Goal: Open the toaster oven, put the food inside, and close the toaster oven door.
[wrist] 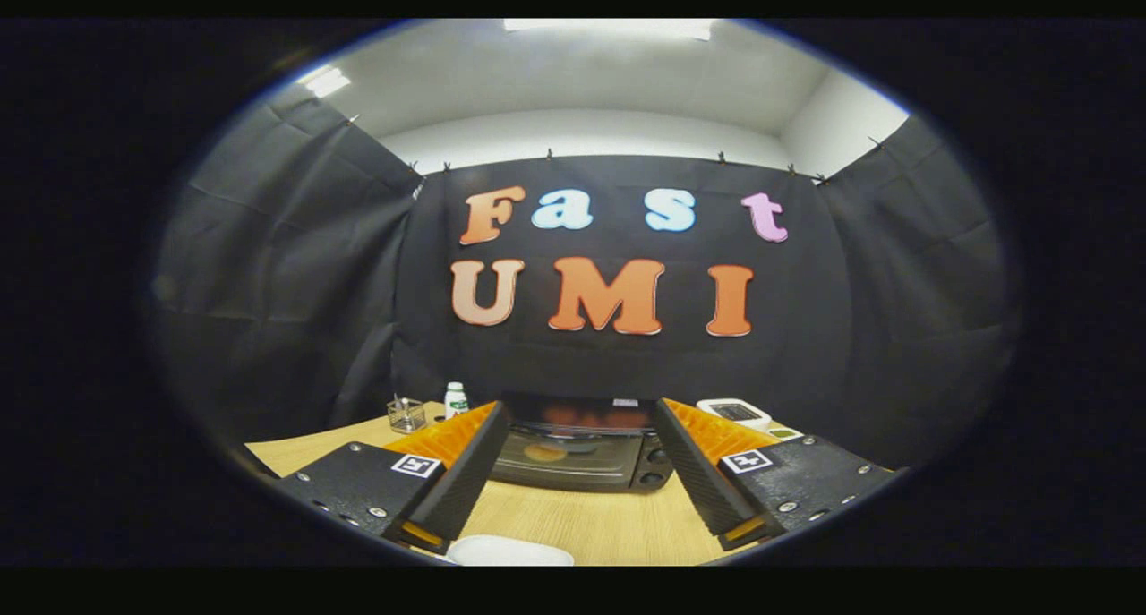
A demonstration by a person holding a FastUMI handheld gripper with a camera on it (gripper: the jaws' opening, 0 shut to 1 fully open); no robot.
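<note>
A black toaster oven (582,449) stands on the wooden table (582,525) beyond my fingers, framed by the gap between them. Its glass door (560,454) is closed, and a round yellowish shape shows behind or on the glass; I cannot tell whether that is food or a reflection. Two knobs (662,467) sit on the oven's right side. My gripper (577,516) is open, with nothing between its fingers (457,490), and it hangs well short of the oven. The rim of a white plate (510,552) shows close below the fingers; what it holds is hidden.
A small wire basket (406,414) and a white bottle with a green label (456,400) stand at the table's far left, behind the left finger. A white device with a dark screen (734,411) sits at the far right, next to the oven. Black cloth walls close in the booth.
</note>
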